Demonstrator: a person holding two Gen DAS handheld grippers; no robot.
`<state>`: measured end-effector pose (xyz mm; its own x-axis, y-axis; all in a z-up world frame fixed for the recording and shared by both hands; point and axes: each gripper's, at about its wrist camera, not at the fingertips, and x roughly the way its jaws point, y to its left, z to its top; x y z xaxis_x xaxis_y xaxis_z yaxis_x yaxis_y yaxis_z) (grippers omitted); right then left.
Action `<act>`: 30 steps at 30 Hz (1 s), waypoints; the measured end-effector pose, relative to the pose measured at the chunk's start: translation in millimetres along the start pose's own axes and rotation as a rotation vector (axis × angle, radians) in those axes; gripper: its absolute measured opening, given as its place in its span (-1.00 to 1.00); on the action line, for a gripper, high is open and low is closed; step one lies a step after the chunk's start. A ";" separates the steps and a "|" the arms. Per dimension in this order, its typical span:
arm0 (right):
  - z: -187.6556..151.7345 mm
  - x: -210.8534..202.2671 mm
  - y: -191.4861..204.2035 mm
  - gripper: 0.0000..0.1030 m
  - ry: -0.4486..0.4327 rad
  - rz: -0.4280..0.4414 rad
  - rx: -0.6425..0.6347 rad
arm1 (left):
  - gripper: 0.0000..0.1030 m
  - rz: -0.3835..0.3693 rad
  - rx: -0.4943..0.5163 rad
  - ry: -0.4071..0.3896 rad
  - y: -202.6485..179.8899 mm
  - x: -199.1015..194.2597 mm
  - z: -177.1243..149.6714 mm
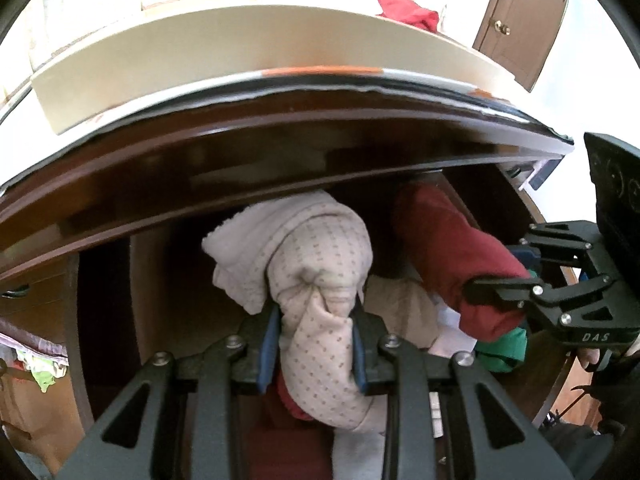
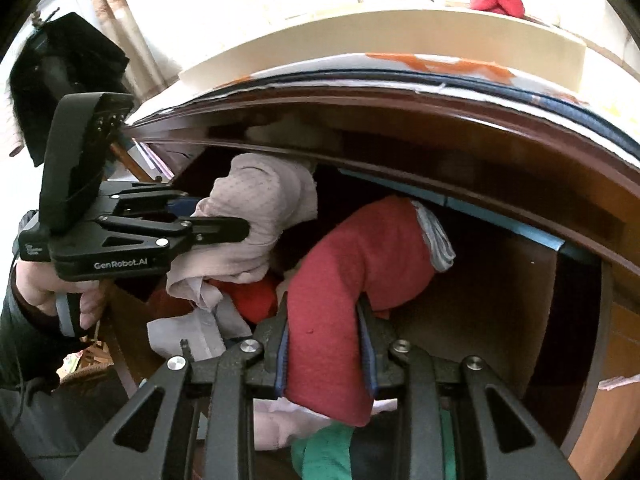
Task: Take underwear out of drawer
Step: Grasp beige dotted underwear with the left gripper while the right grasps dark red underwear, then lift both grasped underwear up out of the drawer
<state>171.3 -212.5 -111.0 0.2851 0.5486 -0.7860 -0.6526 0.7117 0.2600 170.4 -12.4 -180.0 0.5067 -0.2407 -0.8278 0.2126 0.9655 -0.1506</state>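
Between the blue pads of my left tool (image 1: 316,340) sits a bunched fold of pale dotted underwear (image 1: 320,252), pinched tight; the cloth bulges above the pads and hangs below them, lifted over the open drawer (image 1: 152,280). From my right wrist I see that same tool (image 2: 240,228) at the left, with my left hand (image 2: 60,292) wrapped round its handle.

My right tool (image 2: 326,344) is pressed onto a dark red garment (image 2: 360,248), which arches up from the pads and droops back toward the drawer, a bit of striped grey cloth (image 2: 438,244) showing at its far end. In the left view that tool (image 1: 480,290) comes in from the right, its fingers closed on the red cloth.

Under both pieces lies a heap of more clothing: something green (image 2: 328,452), something white (image 2: 192,332), more red (image 2: 256,296). Above the drawer runs the dark wooden edge of the dresser top (image 1: 280,152), and on it stands a cream tray (image 1: 240,44) with a red cloth (image 1: 404,8) behind it. A brown door (image 1: 524,20) shows at the upper right.
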 end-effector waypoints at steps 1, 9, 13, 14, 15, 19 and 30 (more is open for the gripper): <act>0.4 0.5 0.3 -0.41 -0.001 -0.003 -0.004 | -0.45 0.003 -0.001 -0.004 0.0 -0.6 -0.3; -6.4 -7.5 3.7 -0.41 -0.044 0.015 -0.050 | -0.45 0.052 0.024 -0.053 0.6 -16.1 -5.7; -8.1 -11.5 6.5 -0.41 -0.057 0.024 -0.074 | -0.45 0.066 0.033 -0.066 -1.3 -18.2 -6.1; -8.7 -13.3 6.4 -0.41 -0.059 0.026 -0.078 | -0.45 0.073 0.042 -0.066 -1.7 -19.6 -7.4; -9.1 -14.4 6.7 -0.41 -0.063 0.028 -0.081 | -0.45 0.077 0.048 -0.067 -0.3 -21.4 -9.2; -10.4 -17.9 8.4 -0.41 -0.070 0.036 -0.092 | -0.46 0.088 0.064 -0.070 -6.7 -24.2 -15.1; -11.4 -22.9 20.6 -0.41 -0.080 0.074 -0.163 | -0.47 0.093 0.046 -0.111 -12.8 -31.7 -23.2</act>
<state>143.4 -215.4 -94.0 0.2831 0.6343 -0.7194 -0.7771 0.5913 0.2156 132.3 -14.9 -164.4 0.6144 -0.1627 -0.7720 0.1971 0.9791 -0.0495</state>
